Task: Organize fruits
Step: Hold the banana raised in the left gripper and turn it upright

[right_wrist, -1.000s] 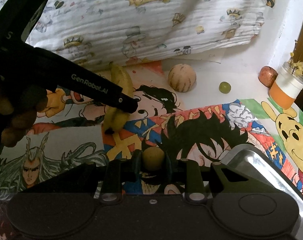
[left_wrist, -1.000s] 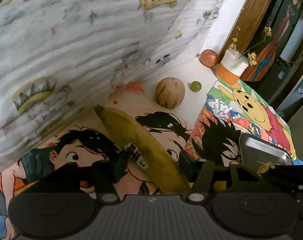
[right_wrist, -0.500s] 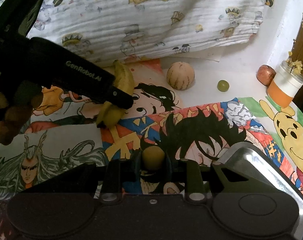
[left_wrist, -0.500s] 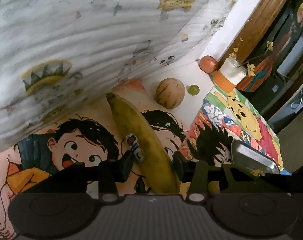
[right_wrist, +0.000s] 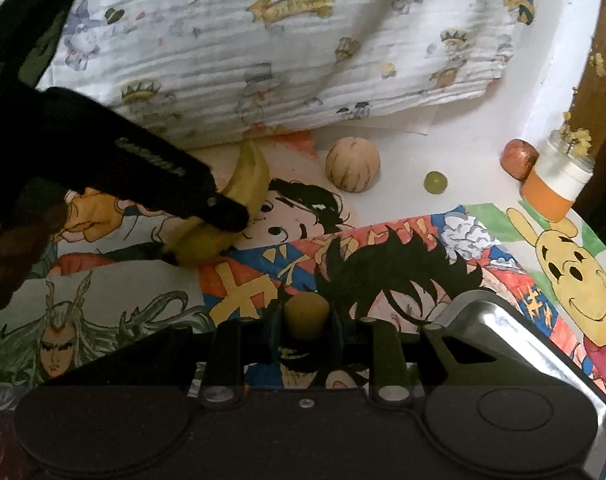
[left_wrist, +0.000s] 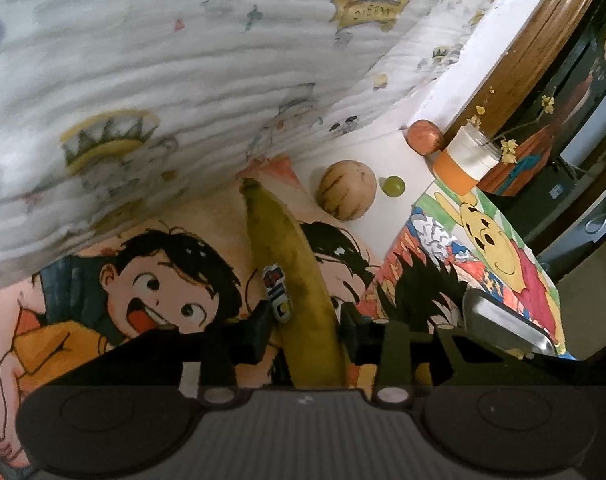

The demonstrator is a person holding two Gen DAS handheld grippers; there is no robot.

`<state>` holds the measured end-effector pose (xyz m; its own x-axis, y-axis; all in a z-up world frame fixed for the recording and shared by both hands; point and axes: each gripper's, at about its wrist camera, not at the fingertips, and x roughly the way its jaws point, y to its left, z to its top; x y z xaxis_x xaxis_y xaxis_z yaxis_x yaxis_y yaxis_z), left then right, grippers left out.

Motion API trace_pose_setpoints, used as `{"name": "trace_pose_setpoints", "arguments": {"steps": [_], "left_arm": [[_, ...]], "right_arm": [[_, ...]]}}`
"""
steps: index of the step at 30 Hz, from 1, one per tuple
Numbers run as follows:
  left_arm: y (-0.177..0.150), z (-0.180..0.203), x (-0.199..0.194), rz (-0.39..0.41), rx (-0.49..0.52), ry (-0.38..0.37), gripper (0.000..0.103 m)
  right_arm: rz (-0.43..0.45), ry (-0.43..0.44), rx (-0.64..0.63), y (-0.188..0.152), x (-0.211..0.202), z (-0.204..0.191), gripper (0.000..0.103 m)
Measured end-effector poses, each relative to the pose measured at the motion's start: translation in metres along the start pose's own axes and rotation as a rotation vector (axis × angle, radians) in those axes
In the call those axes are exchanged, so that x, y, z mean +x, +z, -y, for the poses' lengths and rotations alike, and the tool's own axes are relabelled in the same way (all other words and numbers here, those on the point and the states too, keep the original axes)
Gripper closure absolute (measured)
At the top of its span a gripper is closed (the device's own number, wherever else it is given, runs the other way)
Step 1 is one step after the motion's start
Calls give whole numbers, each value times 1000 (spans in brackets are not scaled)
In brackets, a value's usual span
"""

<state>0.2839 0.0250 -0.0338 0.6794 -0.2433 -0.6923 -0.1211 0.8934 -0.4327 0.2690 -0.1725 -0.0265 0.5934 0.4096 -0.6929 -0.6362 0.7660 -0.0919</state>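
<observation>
My left gripper [left_wrist: 307,330] is shut on a yellow banana [left_wrist: 293,280] with a sticker; it lies on the cartoon cloth, tip pointing away. In the right wrist view the left gripper [right_wrist: 223,216] shows over the banana [right_wrist: 247,176]. My right gripper [right_wrist: 305,320] is shut on a small yellow-brown fruit [right_wrist: 305,314], held above the cloth just left of a metal tray [right_wrist: 543,360]. A striped tan melon [right_wrist: 353,164], a green grape [right_wrist: 436,181] and a reddish fruit [right_wrist: 519,158] lie on the white surface beyond.
A white patterned blanket [right_wrist: 283,48] hangs along the back. A white-and-orange jar with yellow flowers [right_wrist: 553,188] stands at the right by a wooden frame. The tray also shows in the left wrist view [left_wrist: 503,324].
The left gripper has closed in on the banana, which now lies straighter between its fingers. The right gripper still holds its small fruit, almost unmoved.
</observation>
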Motion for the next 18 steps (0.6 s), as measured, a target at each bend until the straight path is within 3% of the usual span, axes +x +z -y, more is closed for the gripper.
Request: {"name": "trace_pose_setpoints", "arguments": {"steps": [7,18], "left_arm": [[-10,6,-17,-14,7,-43,66],[-23,6,-32,-55,-86,-108,67]], "right_arm": [[39,-1,39,-6,-10,3,76],[107,-8,122,-16,-43,18,76]]}}
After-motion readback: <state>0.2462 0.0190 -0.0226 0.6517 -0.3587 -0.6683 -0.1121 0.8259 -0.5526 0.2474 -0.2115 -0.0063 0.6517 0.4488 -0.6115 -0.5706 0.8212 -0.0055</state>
